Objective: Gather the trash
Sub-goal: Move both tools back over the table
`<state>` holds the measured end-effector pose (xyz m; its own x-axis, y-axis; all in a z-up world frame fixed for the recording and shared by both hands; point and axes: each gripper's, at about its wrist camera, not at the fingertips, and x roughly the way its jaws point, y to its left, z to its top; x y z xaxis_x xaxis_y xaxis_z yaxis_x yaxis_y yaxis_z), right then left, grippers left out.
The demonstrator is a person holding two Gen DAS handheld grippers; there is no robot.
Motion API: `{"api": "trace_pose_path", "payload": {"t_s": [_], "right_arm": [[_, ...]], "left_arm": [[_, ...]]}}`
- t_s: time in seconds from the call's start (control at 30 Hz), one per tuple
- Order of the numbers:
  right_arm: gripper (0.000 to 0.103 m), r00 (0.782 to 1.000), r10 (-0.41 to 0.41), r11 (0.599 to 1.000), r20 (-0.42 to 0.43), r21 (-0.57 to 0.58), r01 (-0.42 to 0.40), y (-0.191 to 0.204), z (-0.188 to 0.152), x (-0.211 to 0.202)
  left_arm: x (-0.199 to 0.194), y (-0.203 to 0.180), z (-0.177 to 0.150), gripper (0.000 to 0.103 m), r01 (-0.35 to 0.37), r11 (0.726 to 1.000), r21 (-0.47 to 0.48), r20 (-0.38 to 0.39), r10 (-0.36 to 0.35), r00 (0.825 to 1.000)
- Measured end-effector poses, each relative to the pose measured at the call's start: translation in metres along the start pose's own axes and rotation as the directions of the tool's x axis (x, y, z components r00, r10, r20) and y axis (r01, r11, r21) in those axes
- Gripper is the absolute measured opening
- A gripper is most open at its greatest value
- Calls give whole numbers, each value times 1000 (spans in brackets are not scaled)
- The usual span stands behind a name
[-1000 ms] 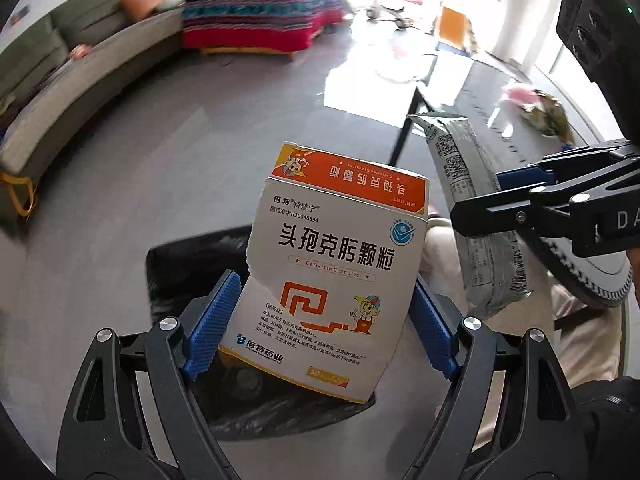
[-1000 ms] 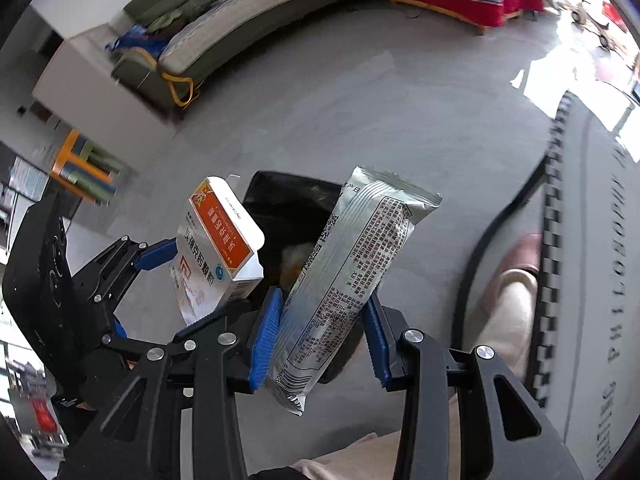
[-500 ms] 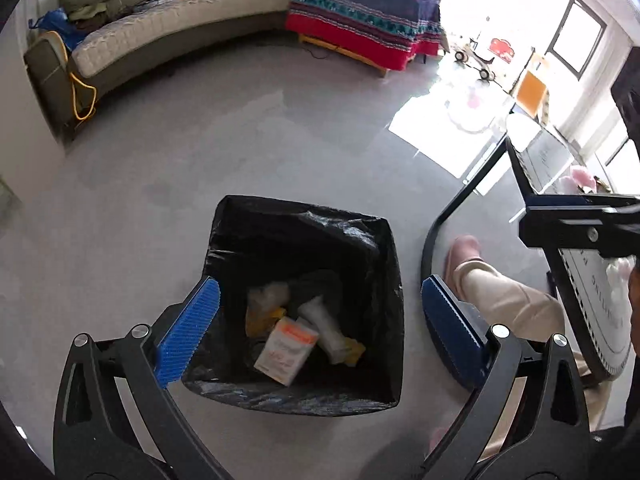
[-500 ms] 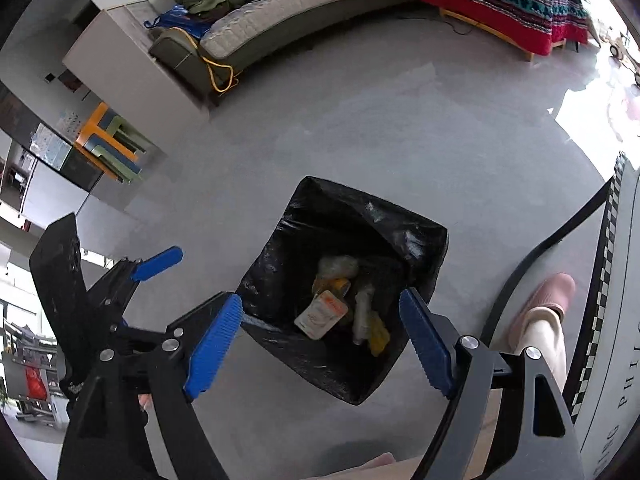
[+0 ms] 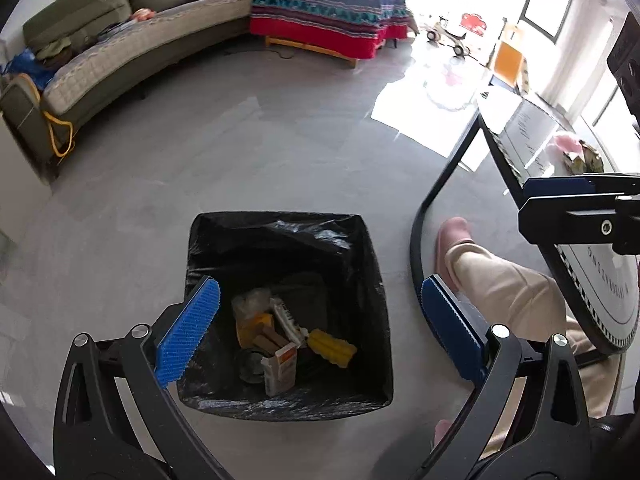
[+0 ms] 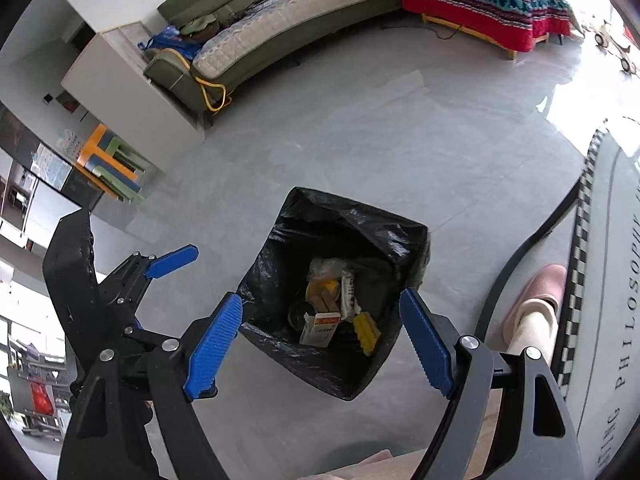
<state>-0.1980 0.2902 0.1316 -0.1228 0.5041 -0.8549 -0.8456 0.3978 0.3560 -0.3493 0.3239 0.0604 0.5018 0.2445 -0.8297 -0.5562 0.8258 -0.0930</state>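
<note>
Black plastic lines the square trash bin (image 5: 286, 312) below us, on the grey floor. Inside it lie a white-orange medicine box (image 5: 281, 368), a silver wrapper (image 5: 287, 317) and yellow scraps. Our left gripper (image 5: 320, 336) and right gripper (image 6: 320, 336) both gape wide, holding nothing. At two o'clock, crumpled trash (image 5: 580, 156) on the table seems left to collect.

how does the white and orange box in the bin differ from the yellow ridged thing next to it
The white and orange box is a flat-sided printed carton, while the yellow ridged piece is a single colour with a grooved surface. The box leans partly on end with its orange face up; the yellow piece lies flat. The box looks larger. Both sit on the heap in the black-lined trash bin, side by side.
</note>
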Motion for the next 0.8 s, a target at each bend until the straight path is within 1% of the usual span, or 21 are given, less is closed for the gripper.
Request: {"api": "trace_pose_path", "payload": {"t_s": [0.27, 0.47, 0.57, 0.67, 0.8], "right_arm": [[82, 998, -28, 997, 64, 78, 23, -40, -9, -30], [82, 993, -64, 986, 104, 159, 47, -81, -23, -55], [82, 988, -94, 980, 121, 186, 71, -101, -30, -68], [82, 983, -124, 970, 138, 228, 91, -125, -37, -82], [82, 974, -169, 951, 149, 286, 121, -157, -49, -99]], "left_arm": [[8, -44, 20, 98, 48, 995, 89, -7, -47, 999], [17, -90, 38, 98, 114, 978, 174, -15, -113, 993], [22, -117, 47, 98, 154, 964, 218, -20, -153, 988], [27, -148, 56, 98, 193, 943, 272, -32, -192, 981], [38, -188, 66, 98, 221, 913, 344, -53, -216, 975]]}}
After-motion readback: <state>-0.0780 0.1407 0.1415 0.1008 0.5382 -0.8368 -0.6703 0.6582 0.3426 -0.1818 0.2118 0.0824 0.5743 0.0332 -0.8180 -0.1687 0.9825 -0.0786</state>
